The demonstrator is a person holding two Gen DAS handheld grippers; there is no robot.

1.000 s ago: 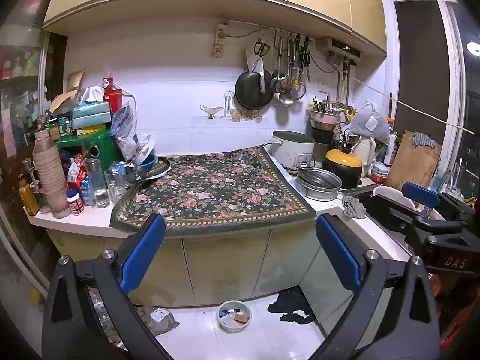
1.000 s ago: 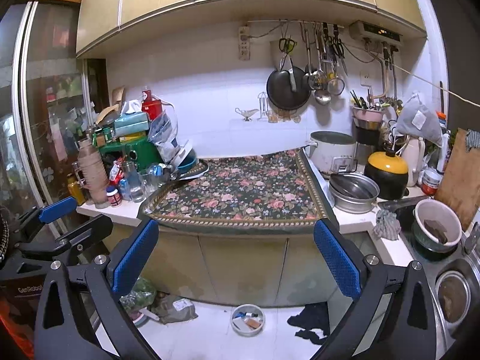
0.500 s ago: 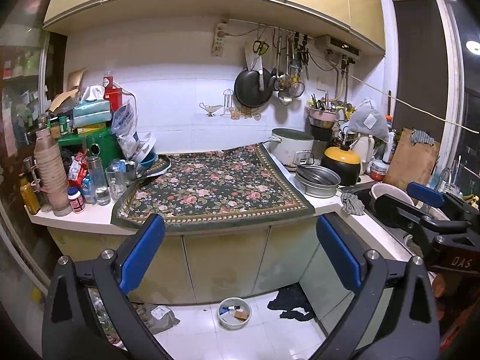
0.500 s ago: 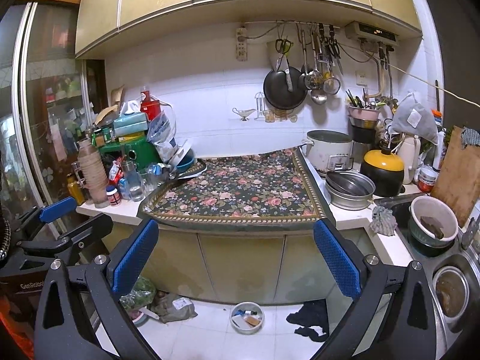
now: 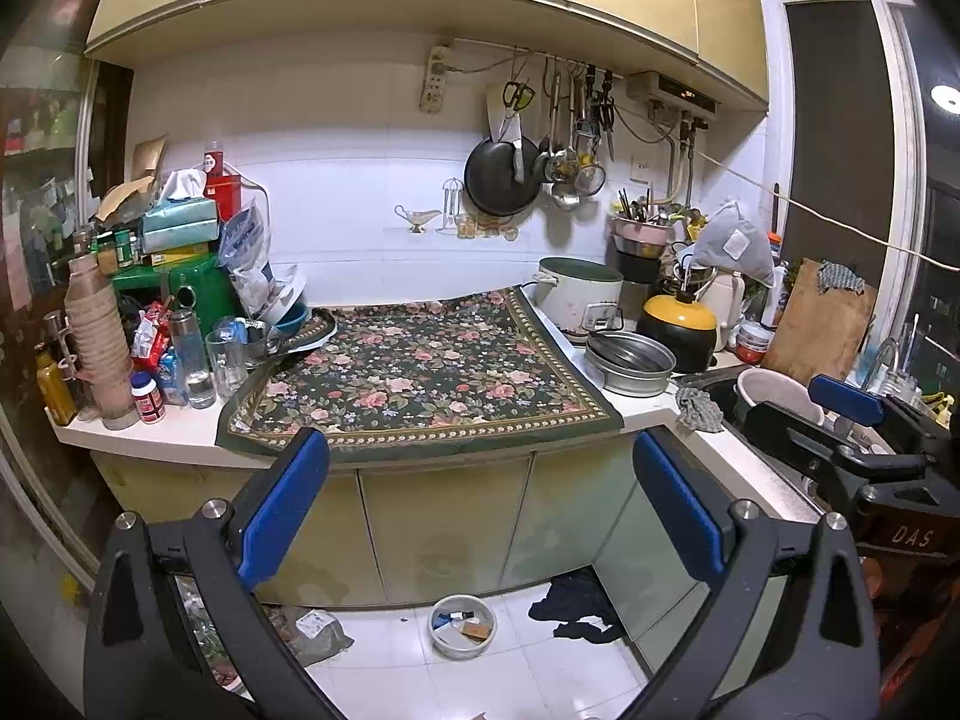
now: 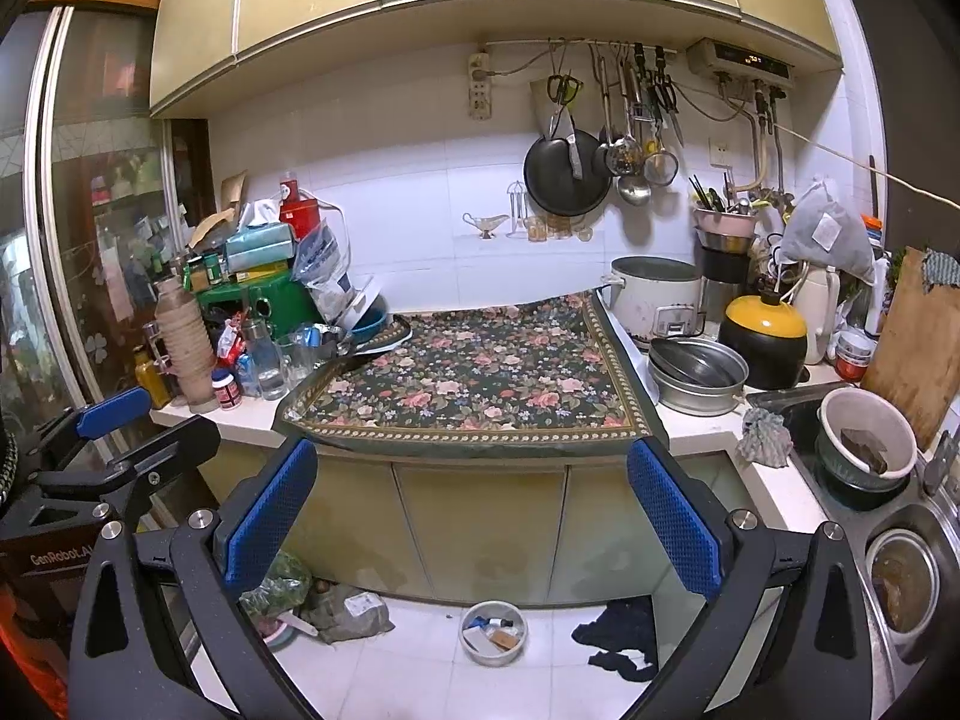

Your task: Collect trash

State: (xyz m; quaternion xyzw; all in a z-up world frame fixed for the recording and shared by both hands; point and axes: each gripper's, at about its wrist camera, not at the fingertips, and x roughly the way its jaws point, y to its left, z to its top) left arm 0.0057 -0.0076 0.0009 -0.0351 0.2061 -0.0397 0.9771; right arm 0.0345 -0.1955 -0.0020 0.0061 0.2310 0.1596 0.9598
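Both grippers hang open and empty in front of a kitchen counter, well short of it. My left gripper (image 5: 480,504) frames the cabinet doors; the right gripper (image 5: 840,408) shows at its right. My right gripper (image 6: 471,510) frames the same cabinets, with the left gripper (image 6: 114,405) at its left. On the white floor tiles sit a small round bowl with scraps (image 5: 463,626) (image 6: 493,633), a crumpled grey bag (image 5: 315,630) (image 6: 354,609), a green plastic bag (image 6: 276,579) and a dark rag (image 5: 579,606) (image 6: 624,636). A floral cloth (image 5: 420,381) (image 6: 480,375) covers the countertop.
Bottles, jars, stacked cups (image 5: 99,348) and boxes crowd the counter's left end. A rice cooker (image 5: 579,297), metal pans (image 5: 630,360) and a yellow-lidded pot (image 5: 678,327) stand at the right. A sink with bowls (image 6: 864,438) lies further right. Pans and utensils hang on the wall.
Both views have pulled back and risen slightly, so more floor and counter show. The grippers stay open and hold nothing.
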